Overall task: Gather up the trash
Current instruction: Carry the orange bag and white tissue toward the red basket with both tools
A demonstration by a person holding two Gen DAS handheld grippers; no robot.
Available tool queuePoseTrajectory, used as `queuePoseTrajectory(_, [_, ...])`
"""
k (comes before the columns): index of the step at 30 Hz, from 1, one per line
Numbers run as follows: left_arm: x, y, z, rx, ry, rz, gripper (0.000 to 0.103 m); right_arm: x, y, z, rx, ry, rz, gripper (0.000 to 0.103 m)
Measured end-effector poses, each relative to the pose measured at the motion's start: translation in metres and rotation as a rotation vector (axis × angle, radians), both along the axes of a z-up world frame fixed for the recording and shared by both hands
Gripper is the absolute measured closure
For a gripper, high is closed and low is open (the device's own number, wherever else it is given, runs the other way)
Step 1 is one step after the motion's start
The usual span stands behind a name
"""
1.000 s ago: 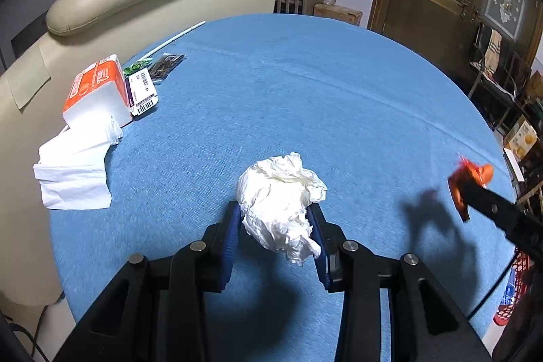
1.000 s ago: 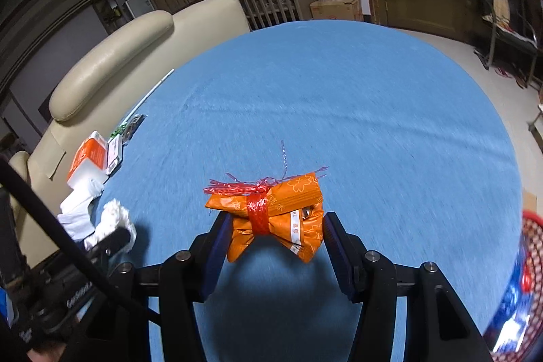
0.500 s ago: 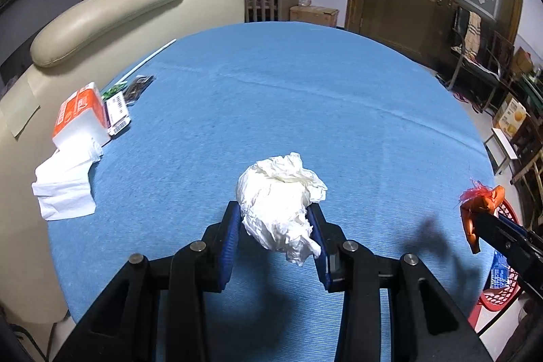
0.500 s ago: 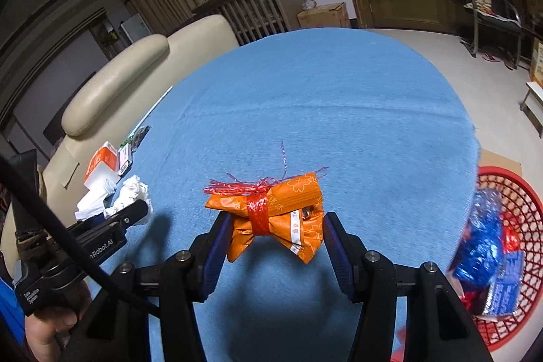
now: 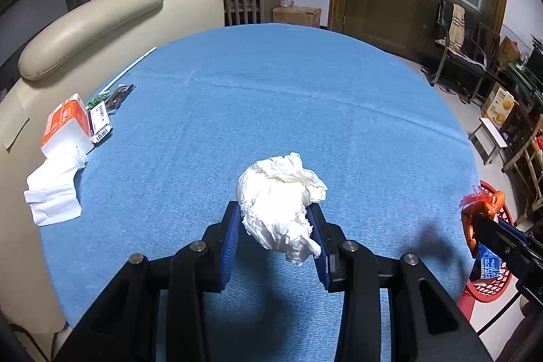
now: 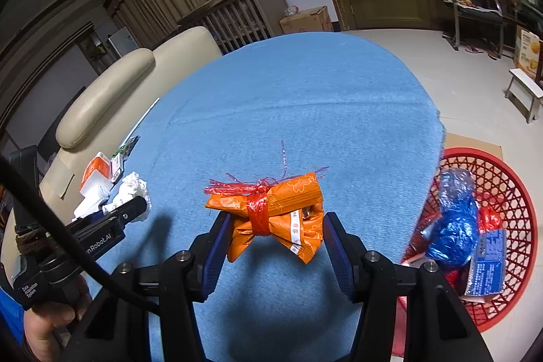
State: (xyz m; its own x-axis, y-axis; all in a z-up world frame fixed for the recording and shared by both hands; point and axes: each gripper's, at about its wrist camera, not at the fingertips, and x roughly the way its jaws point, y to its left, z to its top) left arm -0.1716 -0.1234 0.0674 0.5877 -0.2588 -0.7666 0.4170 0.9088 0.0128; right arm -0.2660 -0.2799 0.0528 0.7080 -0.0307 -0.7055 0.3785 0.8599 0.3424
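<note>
left gripper (image 5: 276, 234) level, clamps tissue wad (image 5: 278, 206) | right gripper (image 6: 275, 238) level, apparently grips orange packet (image 6: 271, 209)

Both tools were matte black. The left gripper (image 5: 276, 238) and the right gripper (image 6: 275, 240) each had blue ribbed pads (image 5: 227, 243) on angular linkages with round silver pivot screws. At nine o'clock, white lettering marked the left body, a black cable crossed it, and a bare-skinned hand (image 6: 47, 324) showed.

2 grippers (image 5: 276, 234) (image 6: 275, 241), 1 tissue wad (image 5: 278, 209), 1 orange wrapper (image 6: 271, 212), 1 red basket (image 6: 509, 189), 1 tissue pack (image 5: 66, 126)
</note>
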Motion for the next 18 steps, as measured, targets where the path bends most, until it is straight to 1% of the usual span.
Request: queuePoseTrajectory(18, [-0.005, -0.02, -0.001, 0.004, 0.001, -0.063, 0.062, -0.024, -0.017, 0.0, -0.005, -0.001, -0.059, 0.045])
